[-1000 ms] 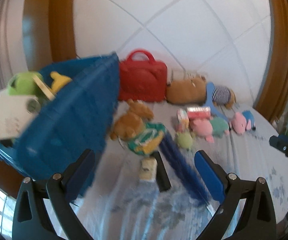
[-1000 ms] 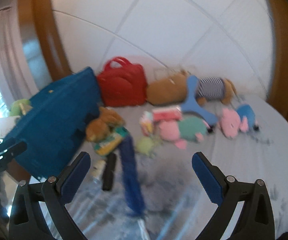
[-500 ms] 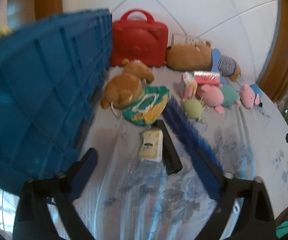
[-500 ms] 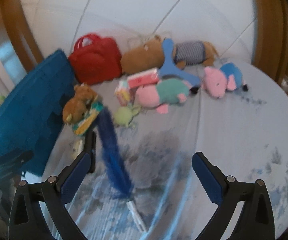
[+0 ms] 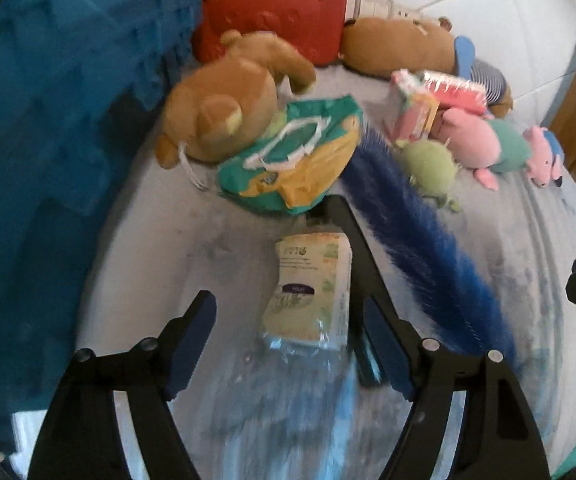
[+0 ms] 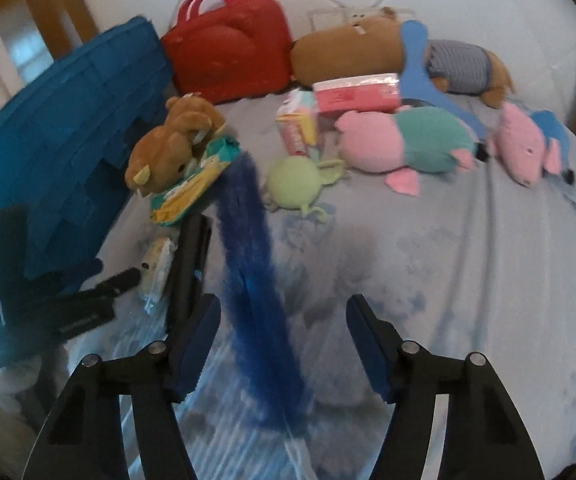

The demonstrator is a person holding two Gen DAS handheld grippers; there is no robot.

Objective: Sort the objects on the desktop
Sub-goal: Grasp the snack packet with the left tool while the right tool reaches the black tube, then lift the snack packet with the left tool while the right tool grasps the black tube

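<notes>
My left gripper is open and low over the bed, its jaws on either side of a small pale tissue pack. A black flat bar lies just right of the pack. My right gripper is open, with the long blue fuzzy duster running between its jaws. The left gripper also shows at the left of the right wrist view beside the pack. A green and yellow wipes pack lies under a brown plush bear.
A blue crate stands close on the left. A red case, a long brown plush, pink boxes, a green plush ball and pink pig plushes lie further back on the grey sheet.
Both grippers have dropped and moved forward toward the bed. The left one has closed in around the tissue pack, the right one over the blue duster. The blue crate slid out to the left edge.
</notes>
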